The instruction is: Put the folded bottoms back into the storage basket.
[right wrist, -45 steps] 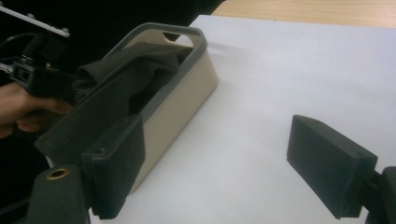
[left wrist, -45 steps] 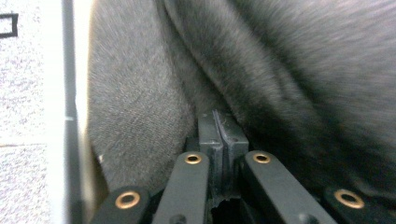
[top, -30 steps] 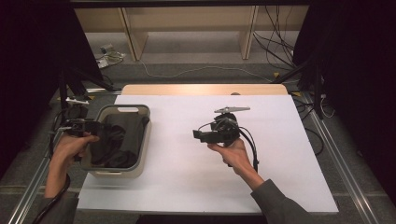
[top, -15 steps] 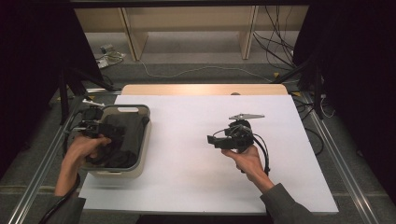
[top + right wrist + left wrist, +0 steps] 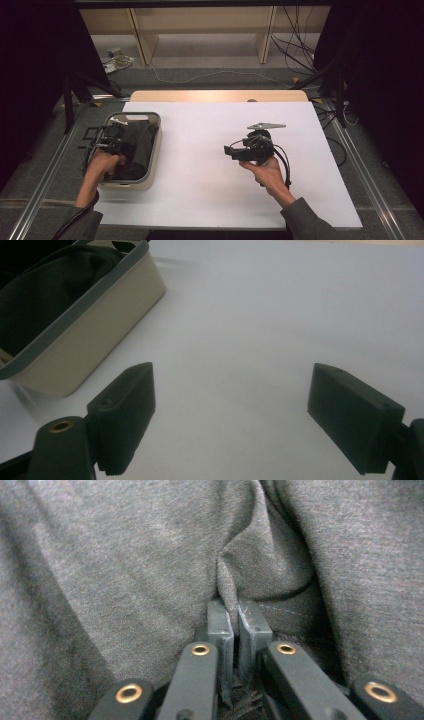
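Note:
A dark grey cloth (image 5: 139, 145) lies bunched in a beige bin with a grey rim (image 5: 155, 150) at the table's left. My left gripper (image 5: 120, 146) reaches down into the bin. Its jaws have just been closing, and in the left gripper view they (image 5: 234, 615) pinch a raised fold of the cloth (image 5: 125, 570). My right gripper (image 5: 231, 150) hovers over the white table top right of centre and points left. Its jaws stand open (image 5: 230, 405) with only bare table between them. The bin (image 5: 100, 335) and cloth (image 5: 50, 295) lie beyond it to its left.
The white table top (image 5: 200, 175) spreads between the bin and the right hand. A wooden strip (image 5: 215, 96) runs along the far edge. Metal rails (image 5: 367, 185) flank both sides, with cables on the floor behind.
The left hand sank into the bin and its jaws closed on a fold of cloth. The right hand drifted a little to the right, its jaws unchanged.

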